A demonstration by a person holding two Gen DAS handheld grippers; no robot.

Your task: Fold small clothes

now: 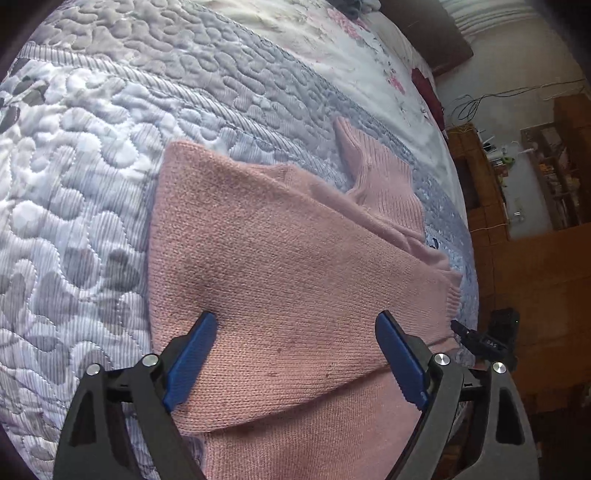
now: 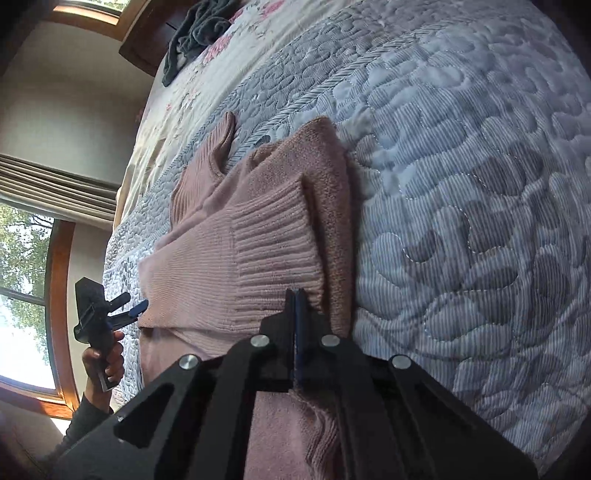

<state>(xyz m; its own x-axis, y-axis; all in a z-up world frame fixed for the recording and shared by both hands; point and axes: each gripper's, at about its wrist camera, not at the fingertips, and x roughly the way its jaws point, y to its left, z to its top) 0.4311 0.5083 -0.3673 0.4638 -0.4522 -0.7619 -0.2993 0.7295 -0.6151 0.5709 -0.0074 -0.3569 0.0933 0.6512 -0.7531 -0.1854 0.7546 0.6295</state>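
A pink knitted sweater [image 1: 280, 258] lies partly folded on a quilted bedspread [image 1: 74, 184], one sleeve laid across the body and a ribbed cuff [image 2: 273, 251] on top. The left gripper [image 1: 295, 354] hovers over the near part of the sweater with its blue-padded jaws spread wide and nothing between them. The right gripper [image 2: 297, 295] has its jaws pressed together at the edge of the ribbed cuff; whether any knit is caught between them cannot be told. In the right wrist view, a hand [image 2: 105, 360] holds the left gripper at the sweater's left edge. A dark garment [image 2: 195, 33] lies bunched at the far end of the bed, well apart from the sweater.
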